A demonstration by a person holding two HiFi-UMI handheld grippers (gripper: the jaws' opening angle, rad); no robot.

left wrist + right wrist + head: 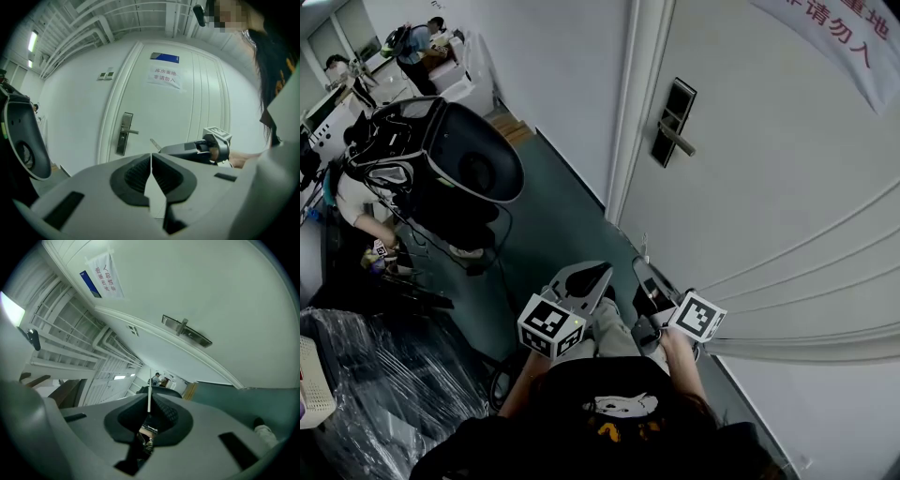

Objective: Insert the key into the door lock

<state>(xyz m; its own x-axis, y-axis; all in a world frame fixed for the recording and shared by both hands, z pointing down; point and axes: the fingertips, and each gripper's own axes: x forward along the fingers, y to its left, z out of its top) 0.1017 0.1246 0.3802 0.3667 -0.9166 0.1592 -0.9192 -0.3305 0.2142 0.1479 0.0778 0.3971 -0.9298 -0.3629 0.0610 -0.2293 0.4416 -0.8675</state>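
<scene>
The white door carries a dark lock plate with a lever handle, also seen in the left gripper view and the right gripper view. My right gripper is shut on the key, whose thin blade sticks out edge-on past the pads. In the left gripper view the key points from the right gripper toward the lock, well short of it. My left gripper is shut with nothing in it. Both grippers, left and right, hang low in front of the door, below the lock.
A paper sign hangs on the door. The door frame runs left of the lock. A large black rounded shell on a stand is to the left. Plastic-wrapped goods lie at the lower left. People work at the far back left.
</scene>
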